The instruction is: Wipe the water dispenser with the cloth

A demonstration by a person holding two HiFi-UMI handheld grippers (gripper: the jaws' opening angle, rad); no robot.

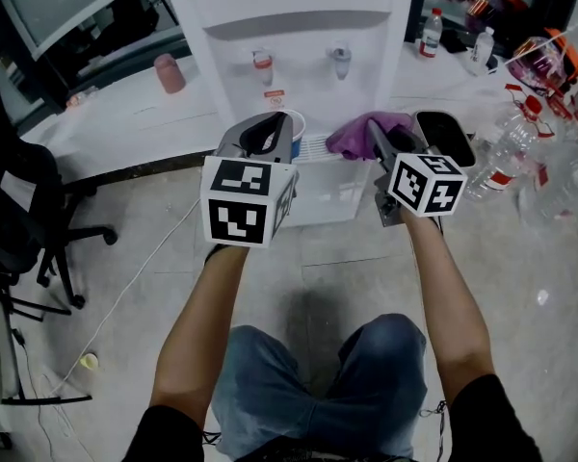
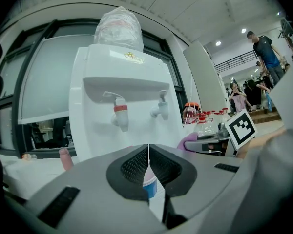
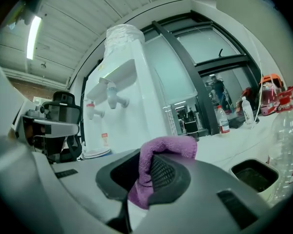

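Before the white dispenser (image 1: 299, 27), which stands on a white counter (image 1: 144, 114), both grippers are held side by side at about the level of its drip tray (image 1: 315, 146). The left gripper (image 1: 273, 123) has its jaws pressed together with nothing between them. Just beyond its tips a white-and-blue cup (image 1: 297, 123) stands below the taps. The right gripper (image 1: 378, 131) is clamped on the purple cloth (image 1: 352, 135), which bunches out over the jaw tips and hangs down between the pads. The cloth sits near the dispenser's lower right front; whether it touches cannot be told. A black tub (image 1: 445, 138) lies just right of the right gripper, with clear bottles (image 1: 520, 152) beyond it.
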